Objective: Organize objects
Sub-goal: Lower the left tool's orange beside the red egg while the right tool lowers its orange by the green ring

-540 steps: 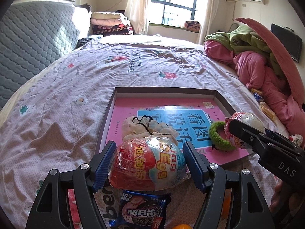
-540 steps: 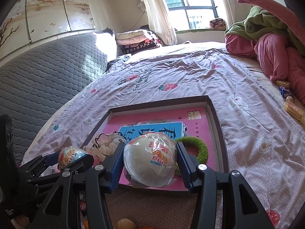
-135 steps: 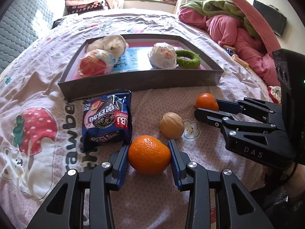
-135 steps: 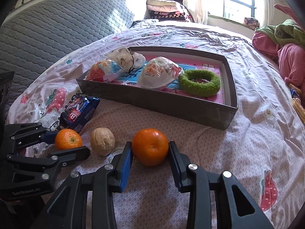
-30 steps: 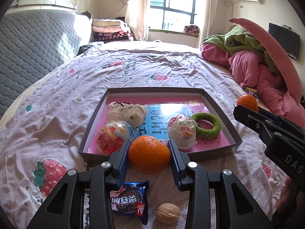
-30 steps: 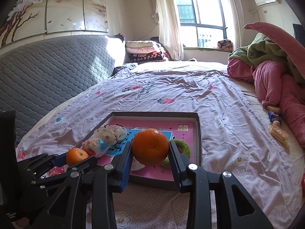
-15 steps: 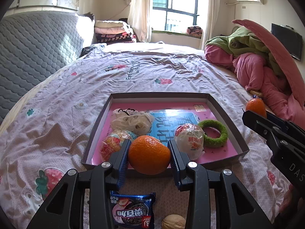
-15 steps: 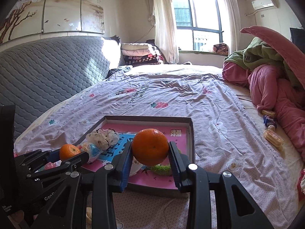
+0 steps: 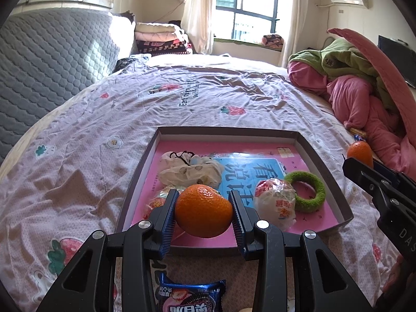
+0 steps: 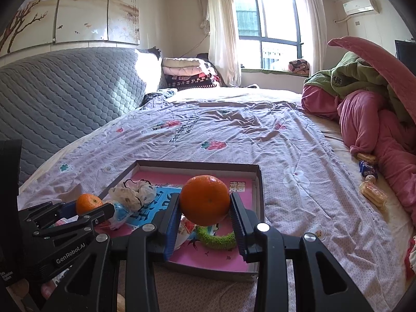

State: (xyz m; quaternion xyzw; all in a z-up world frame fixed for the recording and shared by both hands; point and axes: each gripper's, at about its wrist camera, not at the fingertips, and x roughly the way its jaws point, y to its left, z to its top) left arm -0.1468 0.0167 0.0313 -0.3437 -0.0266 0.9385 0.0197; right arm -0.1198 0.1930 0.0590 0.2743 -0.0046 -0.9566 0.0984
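My left gripper [image 9: 203,214] is shut on an orange [image 9: 203,211] and holds it above the near edge of a shallow grey box [image 9: 322,166] with a pink floor. My right gripper [image 10: 205,204] is shut on a second orange [image 10: 205,200], above the same box [image 10: 260,182] on its near right side. In the box lie a white cloth bundle [image 9: 189,169], a wrapped white egg toy [image 9: 277,202], a wrapped red egg toy [image 9: 153,205] partly hidden by my left finger, and a green ring [image 9: 309,191].
A blue cookie packet [image 9: 188,296] lies on the bedspread just below my left gripper. Pink and green bedding [image 10: 377,109] is piled on the right, with small snack packets [image 10: 371,191] beside it. A grey quilted headboard [image 10: 65,91] runs along the left.
Both grippers have moved forward and up with their oranges, closer over the box. The walnut has dropped almost out of the left wrist view.
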